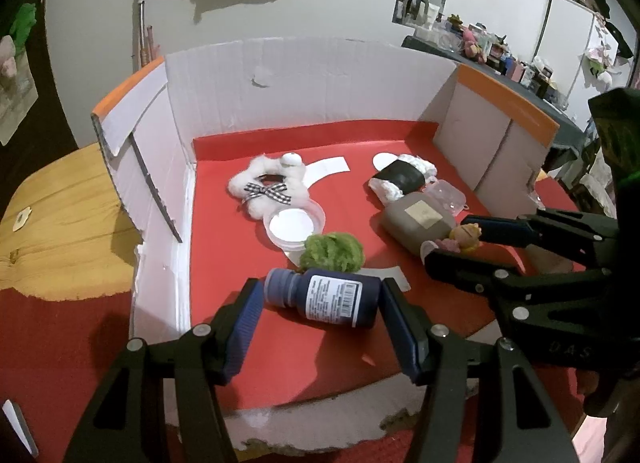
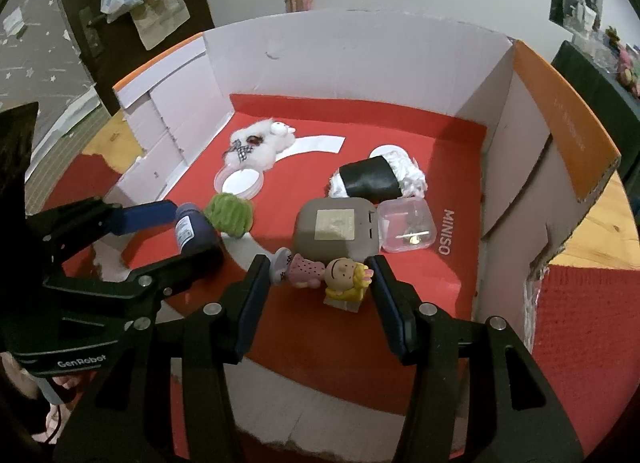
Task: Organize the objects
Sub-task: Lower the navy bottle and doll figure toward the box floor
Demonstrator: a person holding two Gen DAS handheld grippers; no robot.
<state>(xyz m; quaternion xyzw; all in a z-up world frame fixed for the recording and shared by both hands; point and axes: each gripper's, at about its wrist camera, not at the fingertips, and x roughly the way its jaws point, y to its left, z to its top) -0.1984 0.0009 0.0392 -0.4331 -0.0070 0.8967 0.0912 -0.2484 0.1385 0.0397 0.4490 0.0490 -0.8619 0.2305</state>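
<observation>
Both my tools straddle toppled things

My left gripper (image 1: 320,299) gapes around the dark bottle (image 1: 324,297), lying crosswise; right gripper (image 2: 318,283) spread about the figurine (image 2: 320,275), seemingly untouched.

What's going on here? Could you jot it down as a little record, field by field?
Setting: white cardboard box with a red floor
Left gripper: jaws around a dark blue bottle lying on its side
Right gripper: jaws around a small doll figurine lying down
Near the bottle: green pom-pom, round clear tub
Near the figurine: grey case, clear plastic box
Farther back: white plush wreath, rice-ball plush
</observation>
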